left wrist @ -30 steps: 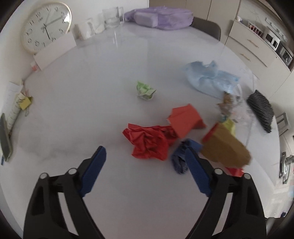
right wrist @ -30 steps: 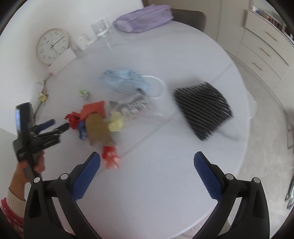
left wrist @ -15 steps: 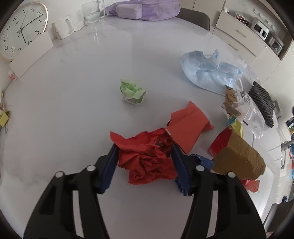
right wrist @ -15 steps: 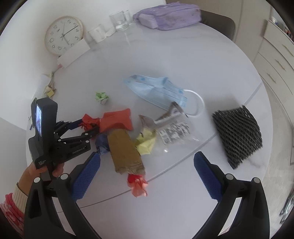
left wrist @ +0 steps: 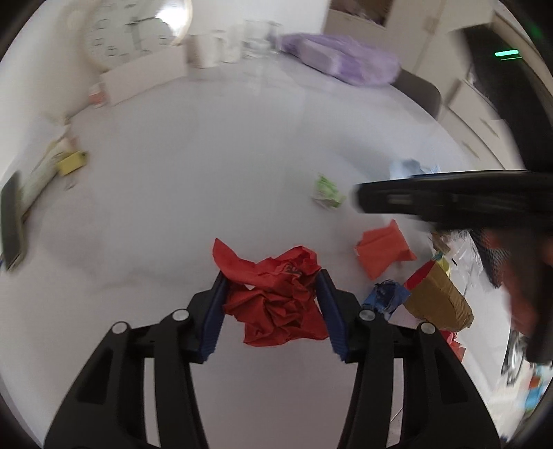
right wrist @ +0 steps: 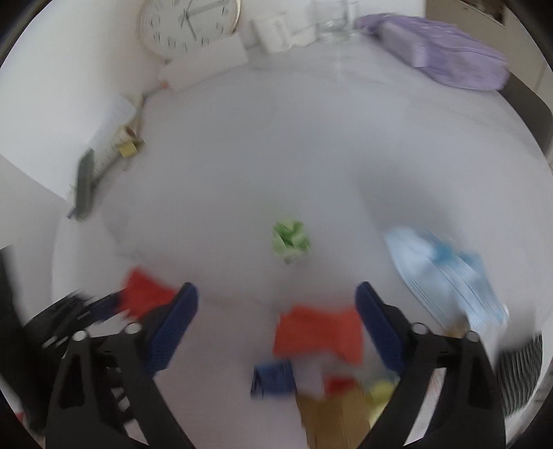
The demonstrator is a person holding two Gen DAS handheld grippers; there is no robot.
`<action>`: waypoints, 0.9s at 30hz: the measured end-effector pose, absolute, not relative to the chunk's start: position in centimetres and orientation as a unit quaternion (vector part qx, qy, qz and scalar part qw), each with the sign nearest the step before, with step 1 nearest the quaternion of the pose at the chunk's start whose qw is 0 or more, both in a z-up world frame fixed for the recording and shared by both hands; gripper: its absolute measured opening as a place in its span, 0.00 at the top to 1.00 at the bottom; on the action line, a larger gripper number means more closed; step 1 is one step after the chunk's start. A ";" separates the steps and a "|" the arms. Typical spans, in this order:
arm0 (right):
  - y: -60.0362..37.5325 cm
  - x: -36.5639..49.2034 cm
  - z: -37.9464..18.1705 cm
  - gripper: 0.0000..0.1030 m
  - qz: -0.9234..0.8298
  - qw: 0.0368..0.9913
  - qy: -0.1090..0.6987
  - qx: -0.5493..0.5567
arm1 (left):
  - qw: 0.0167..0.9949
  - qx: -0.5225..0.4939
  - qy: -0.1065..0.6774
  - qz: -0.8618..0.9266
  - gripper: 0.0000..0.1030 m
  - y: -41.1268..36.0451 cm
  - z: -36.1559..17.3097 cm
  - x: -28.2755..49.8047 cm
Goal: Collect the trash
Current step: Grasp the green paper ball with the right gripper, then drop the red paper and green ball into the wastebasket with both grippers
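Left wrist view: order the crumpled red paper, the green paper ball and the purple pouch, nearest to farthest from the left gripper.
1. Crumpled red paper: between the left gripper's pads.
2. Green paper ball: mid-table, right of centre.
3. Purple pouch: far table edge.

The right gripper (right wrist: 276, 311) hangs over the white surface (right wrist: 276, 155), its blue fingers (right wrist: 174, 324) wide apart; they have just been closing a little, and nothing is pressed between them. An orange-red folded paper (right wrist: 319, 333) lies in the gap, nearer the right finger. Below it sit a small blue scrap (right wrist: 273, 376), a brown cardboard piece (right wrist: 335, 418) and something yellow (right wrist: 380, 390), all blurred. A crumpled green paper (right wrist: 290, 240) lies further out, well apart from the rest. A pale blue face mask (right wrist: 446, 276) lies to the right. At far left the left gripper (right wrist: 103, 304) is clamped on crumpled red paper (right wrist: 145, 292). A clock (right wrist: 186, 24) leans at the back, a purple pouch (right wrist: 446, 51) beside it to the right.
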State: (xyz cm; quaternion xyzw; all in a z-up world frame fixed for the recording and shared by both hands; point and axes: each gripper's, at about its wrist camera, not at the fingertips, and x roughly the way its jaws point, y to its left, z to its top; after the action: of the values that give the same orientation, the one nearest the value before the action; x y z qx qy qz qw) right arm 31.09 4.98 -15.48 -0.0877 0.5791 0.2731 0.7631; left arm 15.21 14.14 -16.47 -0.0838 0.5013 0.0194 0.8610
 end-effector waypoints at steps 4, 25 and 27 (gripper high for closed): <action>7.4 33.0 -18.7 0.37 0.259 0.752 0.597 -0.109 | 0.864 -0.077 0.496 0.044 0.52 15.0 -16.1 13.9; -4.9 23.9 -10.5 0.75 0.228 0.795 0.560 -0.052 | 0.868 -0.014 0.493 -0.064 0.52 6.2 -12.2 11.0; -10.0 20.4 -9.1 0.75 0.200 0.804 0.559 -0.034 | 0.866 0.005 0.491 -0.099 0.52 2.8 -11.3 9.9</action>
State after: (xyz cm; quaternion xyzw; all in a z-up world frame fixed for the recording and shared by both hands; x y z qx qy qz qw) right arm 20.41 -9.96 -9.07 -0.0345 0.5594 0.2000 0.8037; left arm 9.87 2.77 -11.29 0.0046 0.4907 -0.0992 0.8656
